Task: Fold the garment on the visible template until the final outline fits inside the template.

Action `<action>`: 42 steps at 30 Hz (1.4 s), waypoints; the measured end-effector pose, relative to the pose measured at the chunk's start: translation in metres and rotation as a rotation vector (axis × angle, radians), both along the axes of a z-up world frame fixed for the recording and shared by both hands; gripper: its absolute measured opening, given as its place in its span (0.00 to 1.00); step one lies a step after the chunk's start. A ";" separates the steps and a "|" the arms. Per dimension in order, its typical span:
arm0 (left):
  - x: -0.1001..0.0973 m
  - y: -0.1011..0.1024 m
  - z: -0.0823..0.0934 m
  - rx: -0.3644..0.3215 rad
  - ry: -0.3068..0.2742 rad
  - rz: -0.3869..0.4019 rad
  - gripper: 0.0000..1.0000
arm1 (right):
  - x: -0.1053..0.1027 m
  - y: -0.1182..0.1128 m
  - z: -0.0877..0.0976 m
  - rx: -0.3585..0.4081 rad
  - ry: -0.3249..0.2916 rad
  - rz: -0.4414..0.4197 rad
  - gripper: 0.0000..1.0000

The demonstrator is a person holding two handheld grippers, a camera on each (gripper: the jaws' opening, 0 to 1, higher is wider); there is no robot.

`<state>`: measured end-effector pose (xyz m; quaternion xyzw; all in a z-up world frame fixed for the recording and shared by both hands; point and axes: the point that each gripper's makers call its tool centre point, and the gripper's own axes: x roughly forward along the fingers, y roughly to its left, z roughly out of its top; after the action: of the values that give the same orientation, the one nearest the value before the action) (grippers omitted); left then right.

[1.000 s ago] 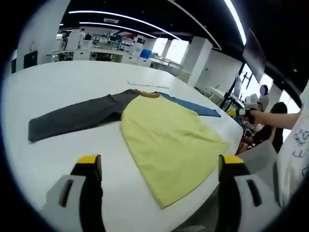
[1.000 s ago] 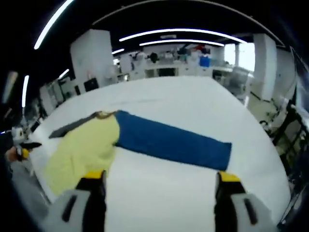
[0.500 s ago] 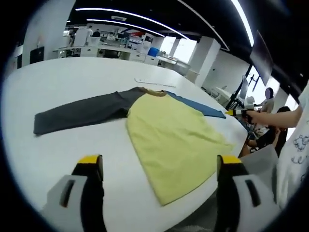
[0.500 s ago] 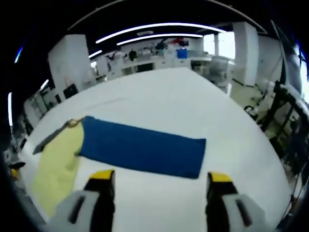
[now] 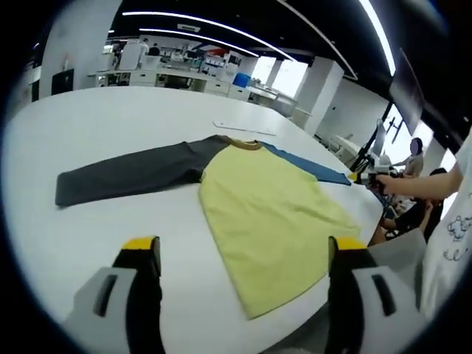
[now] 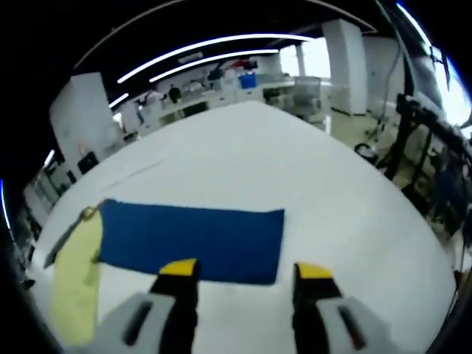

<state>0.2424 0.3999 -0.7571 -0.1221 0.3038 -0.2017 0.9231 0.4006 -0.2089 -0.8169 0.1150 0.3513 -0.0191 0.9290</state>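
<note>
The right tool point(image 6: 240, 273), jaws spread, hovers just before the blue sleeve's point(image 6: 192, 232) near edge.

Legible text: none. The dark line drawings on the white printed cloth point(image 5: 459, 228) at the edge of the left gripper view are too small and blurred to read as letters. No label, brand, number or sign can be made out.

Left gripper view: looking from the near table point(image 5: 88, 118) edge across the shirt's point(image 5: 273, 206) yellow body, fairly far back, toward the collar. Right gripper view: set close over the blue sleeve point(image 6: 192, 232), facing along the table toward distant desks. Shared: shirt, white tabletop.
</note>
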 end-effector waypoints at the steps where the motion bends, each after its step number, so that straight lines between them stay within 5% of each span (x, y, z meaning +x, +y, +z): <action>1: 0.000 0.000 -0.001 0.008 -0.002 0.000 0.91 | -0.001 0.003 0.000 0.003 -0.005 -0.005 0.43; 8: -0.003 -0.004 -0.007 0.014 0.018 -0.006 0.89 | 0.001 -0.005 -0.015 -0.009 0.027 -0.016 0.29; 24: -0.007 -0.011 -0.018 0.007 0.032 -0.026 0.87 | 0.004 -0.016 -0.012 -0.082 0.038 0.000 0.00; 34: -0.006 -0.017 -0.020 -0.005 0.016 -0.039 0.88 | 0.011 0.015 0.030 -0.090 -0.049 0.063 0.00; 42: -0.008 -0.019 -0.022 0.012 0.003 -0.071 0.88 | 0.029 0.058 0.046 -0.022 -0.110 0.143 0.00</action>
<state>0.2340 0.3809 -0.7792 -0.1062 0.3105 -0.2322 0.9156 0.4294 -0.1509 -0.7711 0.0804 0.3068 0.0497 0.9471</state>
